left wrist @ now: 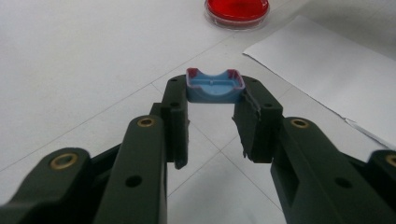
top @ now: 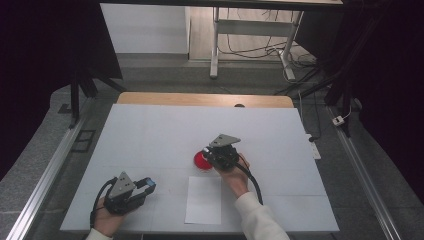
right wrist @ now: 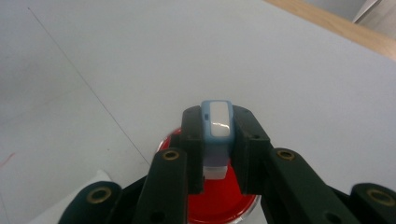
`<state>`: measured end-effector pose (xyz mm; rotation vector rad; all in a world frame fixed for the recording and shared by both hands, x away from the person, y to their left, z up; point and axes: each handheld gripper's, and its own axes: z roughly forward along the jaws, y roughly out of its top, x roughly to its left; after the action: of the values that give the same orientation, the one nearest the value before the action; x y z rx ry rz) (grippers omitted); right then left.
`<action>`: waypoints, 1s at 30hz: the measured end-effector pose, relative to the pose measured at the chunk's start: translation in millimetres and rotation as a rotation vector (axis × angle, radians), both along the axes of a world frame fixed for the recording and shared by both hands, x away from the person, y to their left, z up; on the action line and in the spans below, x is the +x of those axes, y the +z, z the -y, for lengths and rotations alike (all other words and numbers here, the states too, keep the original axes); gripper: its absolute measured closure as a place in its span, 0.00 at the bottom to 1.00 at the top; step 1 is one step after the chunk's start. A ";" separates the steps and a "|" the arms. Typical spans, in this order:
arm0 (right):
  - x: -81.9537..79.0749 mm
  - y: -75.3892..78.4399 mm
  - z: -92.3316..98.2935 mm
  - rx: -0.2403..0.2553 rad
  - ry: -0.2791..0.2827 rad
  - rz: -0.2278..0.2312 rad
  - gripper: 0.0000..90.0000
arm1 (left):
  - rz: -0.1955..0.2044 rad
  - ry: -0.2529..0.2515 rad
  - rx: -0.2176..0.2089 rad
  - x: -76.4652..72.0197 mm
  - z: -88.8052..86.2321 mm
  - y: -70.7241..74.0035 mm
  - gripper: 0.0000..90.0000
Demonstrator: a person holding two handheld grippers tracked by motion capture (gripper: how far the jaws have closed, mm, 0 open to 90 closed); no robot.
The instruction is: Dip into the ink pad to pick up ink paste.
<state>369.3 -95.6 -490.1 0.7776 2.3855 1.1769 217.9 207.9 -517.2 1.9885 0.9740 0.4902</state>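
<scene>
Tongs first: left gripper [left wrist: 215, 100] pinches a small blue plastic cap [left wrist: 215, 85] low over the white table [top: 150, 145], parked aside. Right gripper [right wrist: 218, 140] clamps a pale-blue-and-white stamp-like block [right wrist: 217, 128] over the round red-filled clear dish [right wrist: 224, 205], probably for inking, beside a white paper sheet [top: 204, 200].

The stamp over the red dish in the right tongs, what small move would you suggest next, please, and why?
Probably lower the stamp straight onto the red dish: the right tongs clamp it just above the pad, while the left tongs hold its blue cap aside and the paper waits nearby.
</scene>
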 end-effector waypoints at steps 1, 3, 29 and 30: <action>-0.9 1.4 -1.0 0.011 0.007 0.000 0.84 | 0.001 0.001 0.000 -0.2 0.1 0.1 0.73; -2.7 4.3 -2.7 0.010 0.014 0.013 0.84 | 0.002 0.000 0.000 -0.5 0.1 0.4 0.73; -2.8 -3.3 -12.6 -0.004 0.017 0.001 0.84 | -0.001 -0.001 0.001 0.0 -0.5 -0.2 0.73; -2.5 -3.7 -12.4 -0.005 0.016 0.001 0.84 | 0.000 0.000 0.001 0.1 -0.5 -0.3 0.73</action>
<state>366.8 -83.3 -493.8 0.7579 2.3970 1.1765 217.9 208.4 -517.6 1.9898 0.9743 0.4910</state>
